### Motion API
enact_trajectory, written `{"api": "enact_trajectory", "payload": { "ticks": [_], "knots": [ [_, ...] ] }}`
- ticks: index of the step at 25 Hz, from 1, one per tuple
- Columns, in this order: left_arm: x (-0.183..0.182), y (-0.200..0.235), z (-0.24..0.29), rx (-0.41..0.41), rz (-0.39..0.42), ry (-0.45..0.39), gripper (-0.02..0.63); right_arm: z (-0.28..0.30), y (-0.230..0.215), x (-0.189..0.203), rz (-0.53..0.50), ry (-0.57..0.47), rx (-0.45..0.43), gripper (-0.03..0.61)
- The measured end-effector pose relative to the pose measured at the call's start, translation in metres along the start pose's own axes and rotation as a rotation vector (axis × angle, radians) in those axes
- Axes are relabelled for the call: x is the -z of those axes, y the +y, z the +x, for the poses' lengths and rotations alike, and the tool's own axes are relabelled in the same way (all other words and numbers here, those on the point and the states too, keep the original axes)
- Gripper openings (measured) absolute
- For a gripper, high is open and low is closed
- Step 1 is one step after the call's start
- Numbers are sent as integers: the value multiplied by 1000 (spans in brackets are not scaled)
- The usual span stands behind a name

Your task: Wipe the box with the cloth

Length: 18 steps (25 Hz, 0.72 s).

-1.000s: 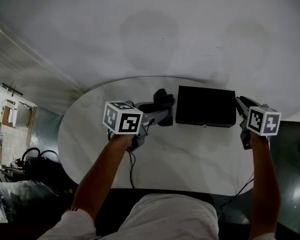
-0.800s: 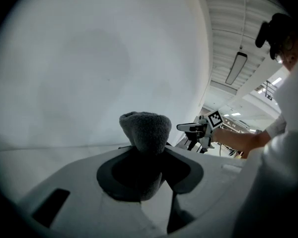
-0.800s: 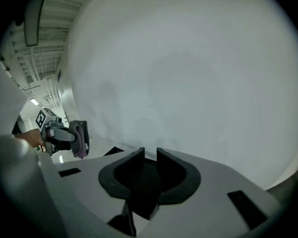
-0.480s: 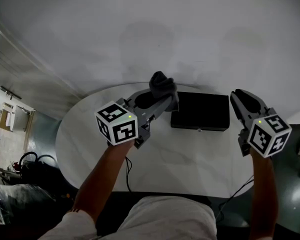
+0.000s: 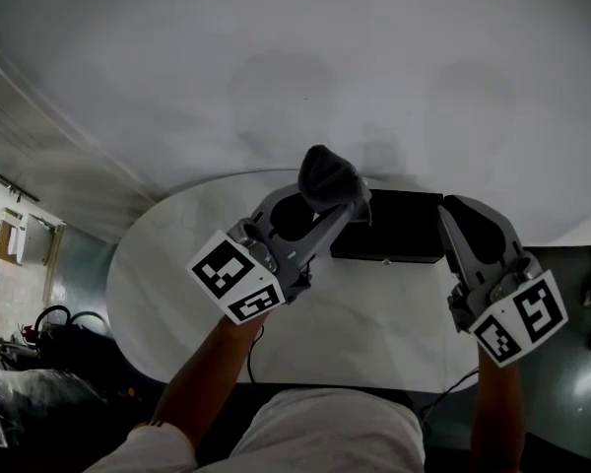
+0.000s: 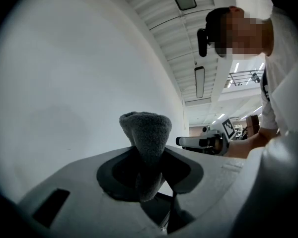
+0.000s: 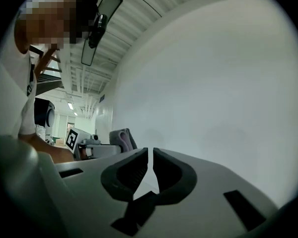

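Now my left hand-held gripper (image 5: 347,205) pinches the grey cloth (image 5: 327,177) in the air over the left end of the black box (image 5: 399,227), which lies long-ways left to right on the worktop (image 5: 177,264). My right hand-held gripper (image 5: 451,211), at its right end, is closing, empty.

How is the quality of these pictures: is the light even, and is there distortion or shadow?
Head view: dim; the black box shows almost no detail, and soft shadows lie on the wall. Left gripper view: strong fisheye bending, black corners, the grey cloth sharp. Right gripper view: same bending, bright plain wall.
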<state>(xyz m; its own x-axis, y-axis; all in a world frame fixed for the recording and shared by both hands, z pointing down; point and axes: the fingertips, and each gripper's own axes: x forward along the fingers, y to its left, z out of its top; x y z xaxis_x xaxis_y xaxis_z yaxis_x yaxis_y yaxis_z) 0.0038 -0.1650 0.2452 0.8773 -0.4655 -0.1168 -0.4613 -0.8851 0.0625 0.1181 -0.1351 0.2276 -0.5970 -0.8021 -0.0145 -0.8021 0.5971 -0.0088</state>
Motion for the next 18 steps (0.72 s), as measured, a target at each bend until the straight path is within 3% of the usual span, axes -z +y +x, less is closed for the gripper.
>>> {"api": "enact_trajectory", "payload": {
  "ticks": [7,18],
  "knots": [
    [-12,-32,1,23,60,-97,118,-10,23,-11,-29,-106,-46,25],
    [-13,-61,-3,46,83,-169,117,-27,42,-19,-95,-215,-59,14]
  ]
}}
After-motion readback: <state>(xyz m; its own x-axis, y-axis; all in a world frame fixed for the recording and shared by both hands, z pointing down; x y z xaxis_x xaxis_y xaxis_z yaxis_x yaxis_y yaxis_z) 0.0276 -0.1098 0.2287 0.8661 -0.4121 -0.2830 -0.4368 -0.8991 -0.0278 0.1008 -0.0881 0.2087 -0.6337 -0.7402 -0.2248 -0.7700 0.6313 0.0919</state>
